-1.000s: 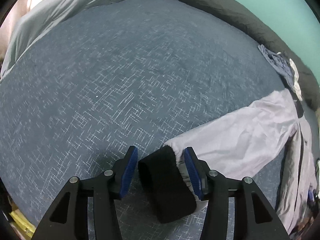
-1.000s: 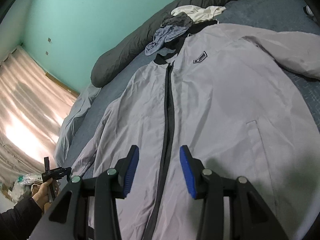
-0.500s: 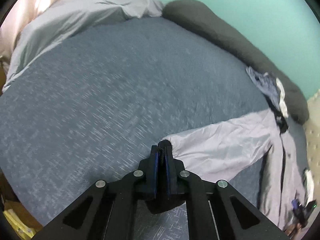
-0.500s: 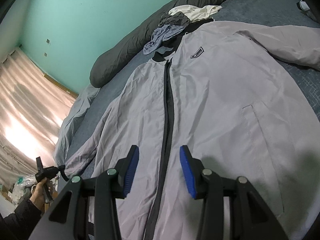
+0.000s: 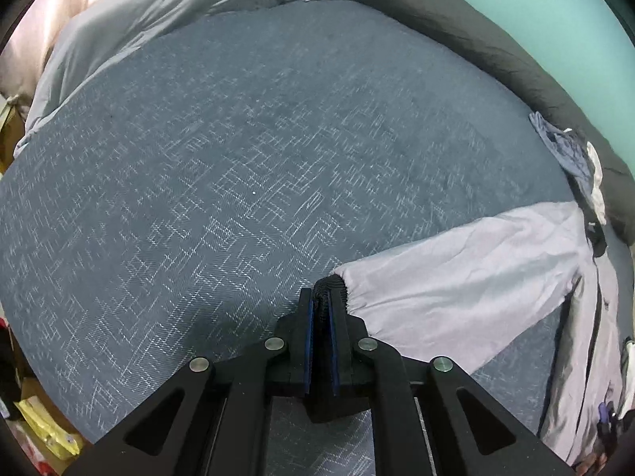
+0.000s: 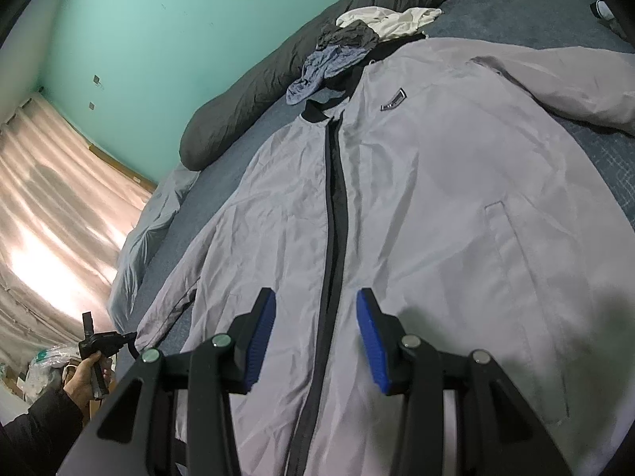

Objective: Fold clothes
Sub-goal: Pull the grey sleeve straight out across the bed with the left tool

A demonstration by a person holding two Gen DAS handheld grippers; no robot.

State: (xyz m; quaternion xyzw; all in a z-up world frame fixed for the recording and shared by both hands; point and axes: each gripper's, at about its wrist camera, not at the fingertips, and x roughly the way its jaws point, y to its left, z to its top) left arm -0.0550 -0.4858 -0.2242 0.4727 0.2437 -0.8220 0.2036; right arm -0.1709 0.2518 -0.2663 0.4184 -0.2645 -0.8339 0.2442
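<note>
A light grey zip-front jacket [image 6: 416, 206] lies spread face up on a bed [image 5: 238, 158] covered in dark blue patterned fabric, its collar toward the far end and its dark zipper [image 6: 335, 198] running down the middle. The left hand-held gripper [image 5: 321, 309] is clamped on the black cuff [image 5: 331, 283] of the sleeve [image 5: 456, 289] stretched out to the jacket's left, the cuff pinched between its blue pads. The right hand-held gripper [image 6: 315, 317] hovers over the jacket's lower front, straddling the zipper, jaws apart and gripping nothing. Beyond the collar, a small heap of crumpled clothes [image 6: 341, 55] sits against a long dark bolster [image 6: 254, 95] at the foot of a teal wall [image 6: 178, 20]. At far left hang pale curtains [image 6: 47, 214].
</note>
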